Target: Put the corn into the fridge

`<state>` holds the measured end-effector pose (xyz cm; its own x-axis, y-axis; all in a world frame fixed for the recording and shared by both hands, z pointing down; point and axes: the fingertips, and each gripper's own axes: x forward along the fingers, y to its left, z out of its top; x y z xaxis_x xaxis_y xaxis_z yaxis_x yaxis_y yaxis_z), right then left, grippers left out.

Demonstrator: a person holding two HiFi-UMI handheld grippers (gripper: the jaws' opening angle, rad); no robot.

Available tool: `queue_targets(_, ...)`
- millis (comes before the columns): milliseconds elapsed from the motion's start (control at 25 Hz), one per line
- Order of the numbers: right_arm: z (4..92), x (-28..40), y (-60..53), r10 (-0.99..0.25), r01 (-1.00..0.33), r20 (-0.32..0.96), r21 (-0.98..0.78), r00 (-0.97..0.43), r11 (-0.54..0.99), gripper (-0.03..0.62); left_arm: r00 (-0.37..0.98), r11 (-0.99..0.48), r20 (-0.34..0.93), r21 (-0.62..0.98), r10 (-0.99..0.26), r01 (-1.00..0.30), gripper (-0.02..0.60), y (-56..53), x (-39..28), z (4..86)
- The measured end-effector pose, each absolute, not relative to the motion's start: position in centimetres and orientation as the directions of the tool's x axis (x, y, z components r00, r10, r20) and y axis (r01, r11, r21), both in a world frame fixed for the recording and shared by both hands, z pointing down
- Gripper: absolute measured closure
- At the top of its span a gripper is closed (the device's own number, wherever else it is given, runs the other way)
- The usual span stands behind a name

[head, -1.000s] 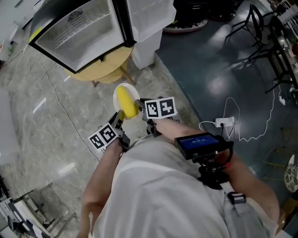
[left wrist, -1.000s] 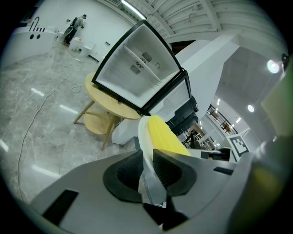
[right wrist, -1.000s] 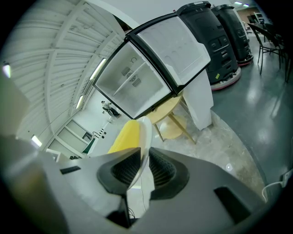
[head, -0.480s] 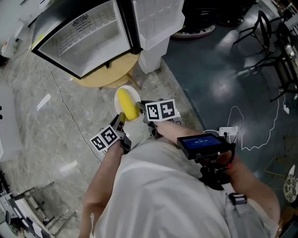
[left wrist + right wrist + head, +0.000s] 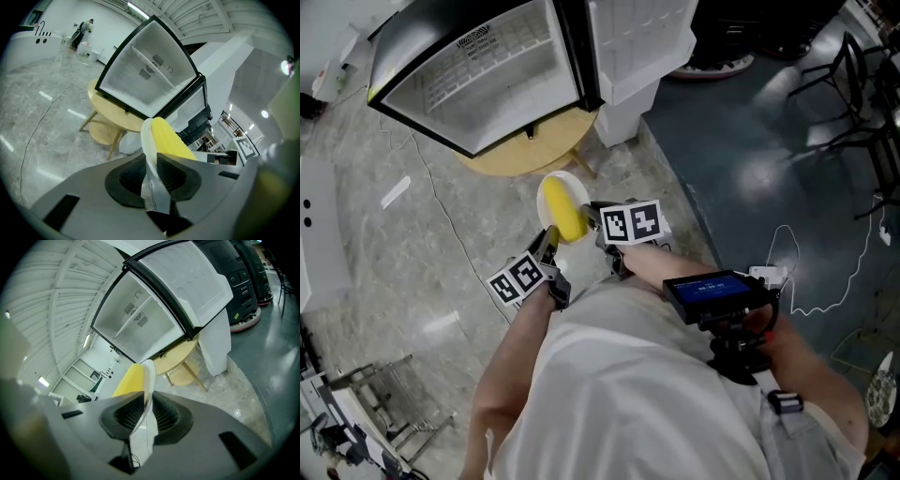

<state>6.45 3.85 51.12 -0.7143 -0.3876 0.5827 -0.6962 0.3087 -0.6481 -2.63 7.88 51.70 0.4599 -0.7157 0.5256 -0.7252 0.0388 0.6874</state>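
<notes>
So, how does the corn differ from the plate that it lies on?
The corn is yellow and long; the plate is white and round. The corn only rests on top, with no jaw on it, while the plate is pinched at its rim by the left gripper and the right gripper. Both are held up together in front of the open fridge.

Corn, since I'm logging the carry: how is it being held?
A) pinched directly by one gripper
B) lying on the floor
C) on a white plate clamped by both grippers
C: the corn lies on the white plate, whose rim the left gripper and right gripper each clamp.
</notes>
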Motion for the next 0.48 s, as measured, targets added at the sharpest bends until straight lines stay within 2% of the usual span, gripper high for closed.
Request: queue_targets(480,51.8,5.9,0.9,-0.355,-0.675,0.577,-0.659,-0.736,0.33,0.531,0.435,0.075,0.537,0.687,-0.723,-0.723,0.518,5.4,-3.0,52.5)
